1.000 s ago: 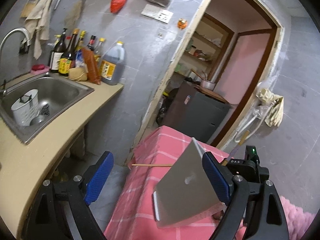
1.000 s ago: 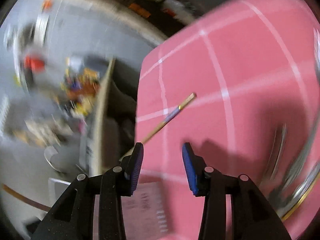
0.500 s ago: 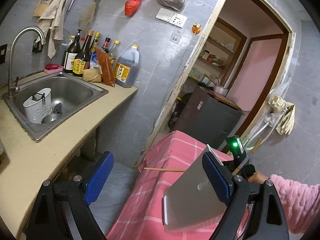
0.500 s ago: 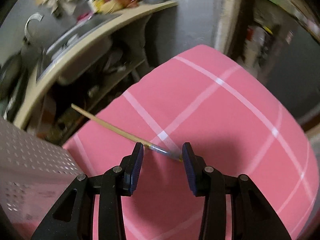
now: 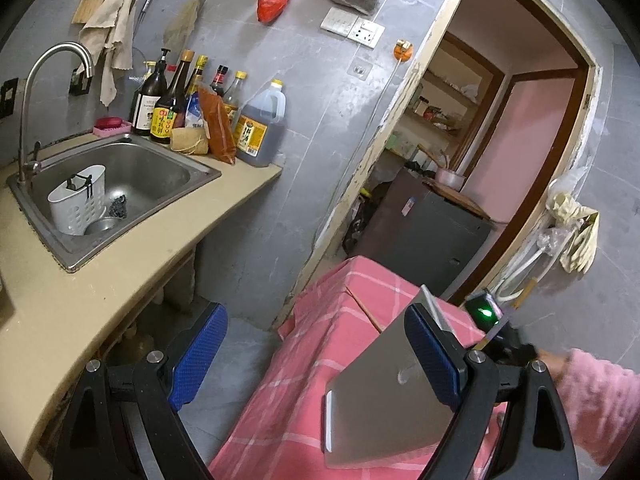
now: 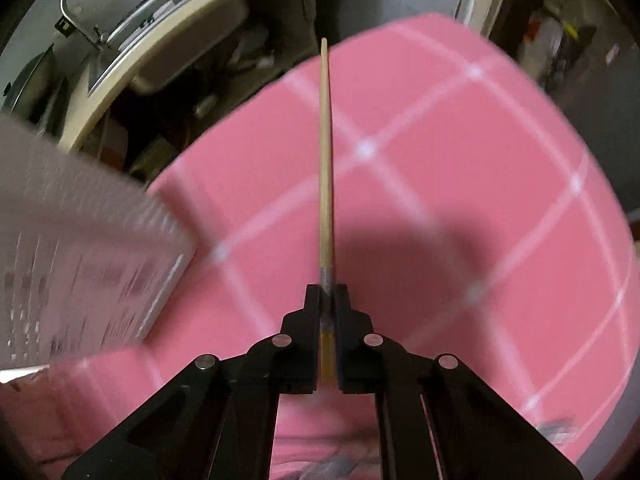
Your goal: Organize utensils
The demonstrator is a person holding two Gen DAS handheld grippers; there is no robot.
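Note:
My right gripper (image 6: pixel 328 300) is shut on a wooden chopstick (image 6: pixel 325 160) near its grey-banded end; the stick points straight ahead, over the pink checked tablecloth (image 6: pixel 460 200). In the left wrist view the chopstick (image 5: pixel 362 308) lies across the pink table (image 5: pixel 320 320) and the right gripper's body (image 5: pixel 486 314) shows its green light. My left gripper (image 5: pixel 316 352) is open and empty, above the table's left edge. A perforated metal utensil holder (image 5: pixel 384 400) stands by its right finger and also shows in the right wrist view (image 6: pixel 72 260).
A steel sink (image 5: pixel 120 188) holds a white plastic caddy (image 5: pixel 78 200). Sauce bottles (image 5: pixel 200 108) line the counter (image 5: pixel 80 300) at the wall. A doorway (image 5: pixel 500 140) with a dark cabinet (image 5: pixel 424 224) lies behind the table.
The right gripper has closed on the chopstick, which now points straight along its fingers. The left gripper has drawn back a little and stays open.

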